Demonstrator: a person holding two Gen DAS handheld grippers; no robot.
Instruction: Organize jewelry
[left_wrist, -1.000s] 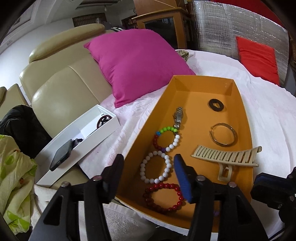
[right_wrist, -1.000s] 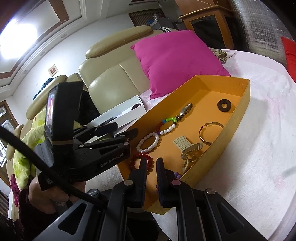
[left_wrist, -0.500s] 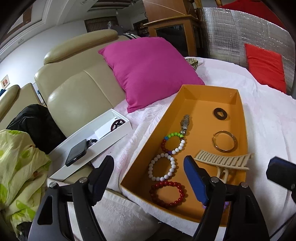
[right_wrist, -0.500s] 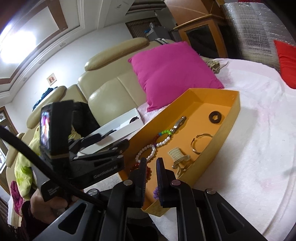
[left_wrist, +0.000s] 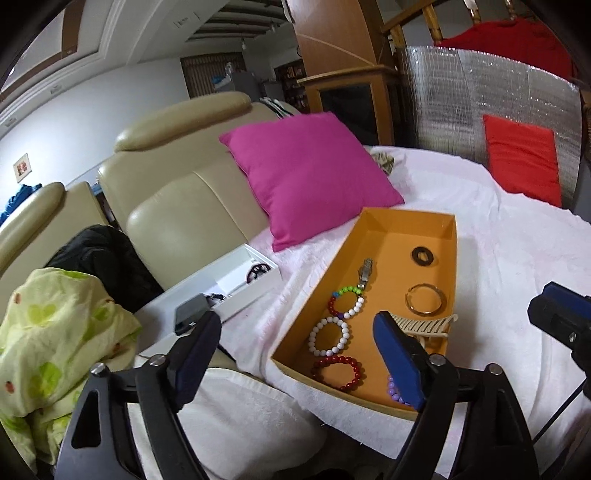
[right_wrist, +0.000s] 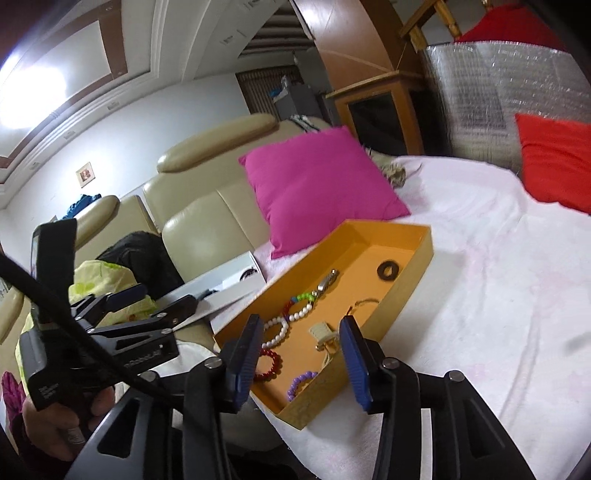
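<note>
Both grippers are empty, jaws opening: the left gripper (left_wrist: 291, 354) spreads wide, the right gripper (right_wrist: 301, 350) parts with nothing between its pads. Below them the orange tray (left_wrist: 455, 258) on the white blanket (left_wrist: 517, 229) holds bead bracelets (left_wrist: 330, 336), a bangle (left_wrist: 424, 299), a hair claw (left_wrist: 424, 325) and a watch (left_wrist: 365, 271). Sorting looks nearly finished, I'd say. Both tools hang above the tray's near end, angled downward.

Orange tray (left_wrist: 453, 236) on white cover — bead bracelets (left_wrist: 330, 336), bangle (left_wrist: 424, 299), comb clip (left_wrist: 424, 325) lying flat inside.
</note>
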